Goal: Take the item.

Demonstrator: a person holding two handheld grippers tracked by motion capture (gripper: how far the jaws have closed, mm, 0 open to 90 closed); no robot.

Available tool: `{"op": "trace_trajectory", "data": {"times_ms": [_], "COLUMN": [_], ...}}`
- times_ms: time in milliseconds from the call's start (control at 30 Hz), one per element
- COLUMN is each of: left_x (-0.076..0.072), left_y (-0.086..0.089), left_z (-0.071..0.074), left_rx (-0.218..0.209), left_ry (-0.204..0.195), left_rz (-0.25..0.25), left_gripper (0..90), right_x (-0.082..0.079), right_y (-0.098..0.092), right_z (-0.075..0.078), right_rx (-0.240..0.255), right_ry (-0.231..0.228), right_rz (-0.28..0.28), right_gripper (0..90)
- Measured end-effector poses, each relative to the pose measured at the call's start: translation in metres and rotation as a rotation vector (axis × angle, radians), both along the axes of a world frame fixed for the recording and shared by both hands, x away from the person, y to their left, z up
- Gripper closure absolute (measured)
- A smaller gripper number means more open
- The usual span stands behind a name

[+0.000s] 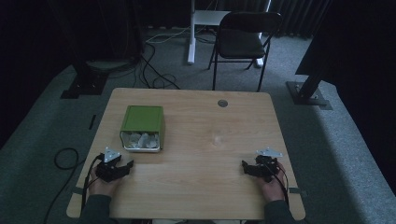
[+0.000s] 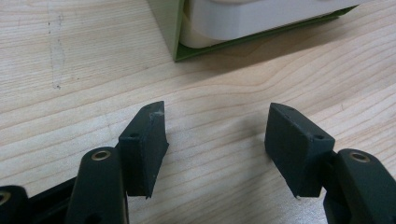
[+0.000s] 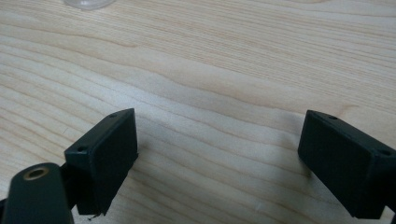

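A green box (image 1: 142,126) lies on the wooden table (image 1: 205,140) at the left, its open end facing the front edge with whitish clear pieces (image 1: 141,140) inside. My left gripper (image 1: 122,164) rests just in front of it, near the front left corner, jaws wide apart over bare wood. In the left gripper view the box's green corner (image 2: 170,32) and pale inner tray (image 2: 252,18) sit ahead of the open gripper (image 2: 217,126). My right gripper (image 1: 248,166) rests at the front right, also open; in the right gripper view the gripper (image 3: 219,140) has only table between its jaws.
A small round grommet (image 1: 222,103) sits in the table near its far edge. Beyond the table stand a black folding chair (image 1: 243,39) and a white desk leg (image 1: 191,32). Cables (image 1: 154,74) run across the grey carpet. A clear rim (image 3: 88,3) peeks in at the right gripper view's top.
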State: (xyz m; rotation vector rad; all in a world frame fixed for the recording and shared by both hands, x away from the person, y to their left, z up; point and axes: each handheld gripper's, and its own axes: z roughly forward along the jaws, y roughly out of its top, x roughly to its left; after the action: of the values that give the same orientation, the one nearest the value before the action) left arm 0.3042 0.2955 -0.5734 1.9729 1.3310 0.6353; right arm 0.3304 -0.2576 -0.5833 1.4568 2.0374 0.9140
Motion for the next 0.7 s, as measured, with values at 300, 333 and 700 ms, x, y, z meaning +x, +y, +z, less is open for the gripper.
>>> {"op": "trace_trajectory", "data": {"times_ms": [300, 333, 700], "left_x": [-0.001, -0.001, -0.010], "left_y": [-0.002, -0.002, -0.011], "left_z": [0.001, 0.002, 0.008], "left_rx": [0.003, 0.004, 0.037], "left_ry": [0.012, 0.015, 0.030], "left_rz": [0.011, 0.010, -0.013], "left_gripper": [41.5, 42.3, 45.3], "right_x": [0.000, -0.001, -0.002], "right_y": [0.000, 0.000, 0.000], "right_z": [0.000, 0.000, 0.000], "right_rx": [0.000, -0.002, -0.003], "right_ry": [0.000, -0.001, -0.002], "right_rz": [-0.001, -0.001, -0.003], "right_gripper": [11.4, 11.4, 11.4]}}
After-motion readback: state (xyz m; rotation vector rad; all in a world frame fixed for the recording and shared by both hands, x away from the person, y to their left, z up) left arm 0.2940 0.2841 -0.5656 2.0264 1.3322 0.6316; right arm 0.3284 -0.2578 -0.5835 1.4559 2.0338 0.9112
